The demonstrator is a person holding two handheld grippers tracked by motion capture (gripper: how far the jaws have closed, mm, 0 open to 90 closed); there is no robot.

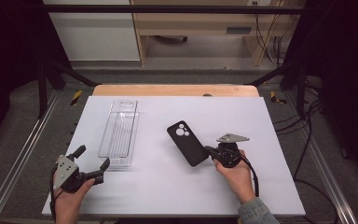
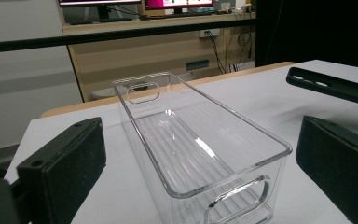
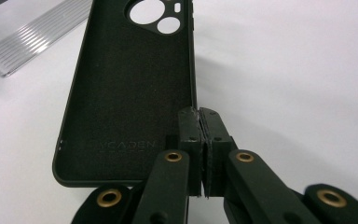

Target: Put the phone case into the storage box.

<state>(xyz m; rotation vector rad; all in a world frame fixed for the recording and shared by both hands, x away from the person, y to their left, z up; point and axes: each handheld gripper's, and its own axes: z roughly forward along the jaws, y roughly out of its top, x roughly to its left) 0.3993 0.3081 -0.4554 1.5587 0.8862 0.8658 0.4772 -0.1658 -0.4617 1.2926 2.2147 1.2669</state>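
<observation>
A black phone case (image 1: 187, 142) with round camera holes lies inner side up at the middle right of the white table top (image 1: 168, 186). My right gripper (image 1: 209, 150) is shut on its side wall near the bottom corner; the right gripper view shows both pads pinching that thin rim (image 3: 199, 112) of the case (image 3: 130, 93). In the left gripper view the case (image 2: 331, 86) seems to hang slightly above the sheet. A long clear plastic bin (image 1: 120, 133) stands empty at the middle left. My left gripper (image 1: 93, 157) is open just before the bin's near end (image 2: 191, 140), not touching it.
The table's wooden back edge (image 1: 175, 90) runs along the far side. Metal frame rails (image 1: 23, 149) flank the table on both sides, with cables (image 1: 307, 126) on the floor at the right. A corner of the ribbed bin (image 3: 28, 37) lies to the upper left of the case.
</observation>
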